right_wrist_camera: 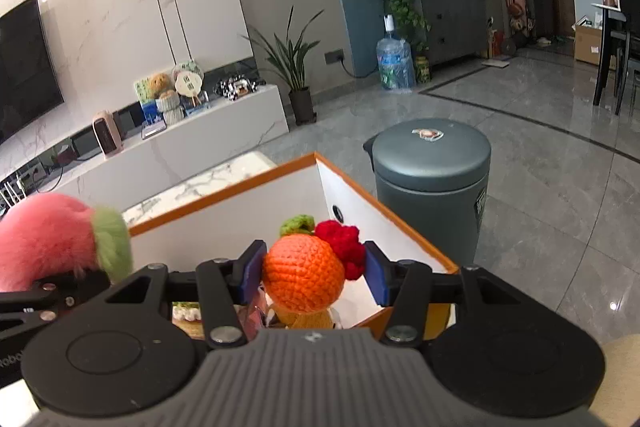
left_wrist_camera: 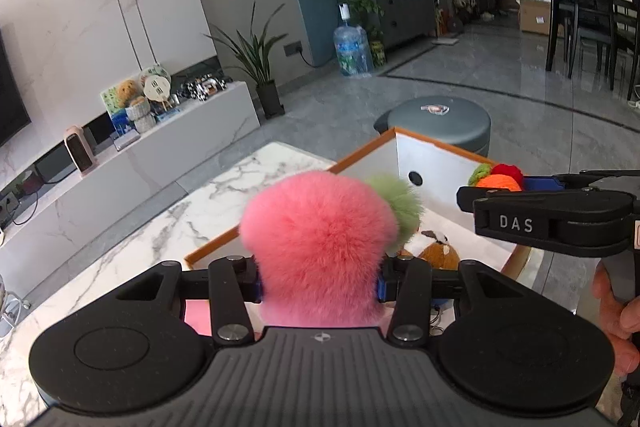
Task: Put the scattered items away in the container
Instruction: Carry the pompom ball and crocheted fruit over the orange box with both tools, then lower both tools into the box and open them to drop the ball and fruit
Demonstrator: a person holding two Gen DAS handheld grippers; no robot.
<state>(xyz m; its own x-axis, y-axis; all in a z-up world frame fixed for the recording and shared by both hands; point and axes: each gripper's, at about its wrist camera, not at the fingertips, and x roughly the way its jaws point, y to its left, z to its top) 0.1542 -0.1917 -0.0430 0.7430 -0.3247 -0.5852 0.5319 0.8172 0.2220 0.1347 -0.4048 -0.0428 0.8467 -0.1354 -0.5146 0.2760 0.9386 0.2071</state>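
My left gripper is shut on a fluffy pink plush with a green tuft, held just over the near rim of the orange-edged white box. A brown and white plush lies inside the box. My right gripper is shut on an orange crocheted doll with a red bobble and green leaf, above the same box. The right gripper's side shows at the right of the left wrist view, and the pink plush at the left of the right wrist view.
The box stands on a white marble table near its far edge. Beyond it on the floor is a grey round bin. A low white TV bench with ornaments runs along the left wall. A person's fingers grip the right gripper's handle.
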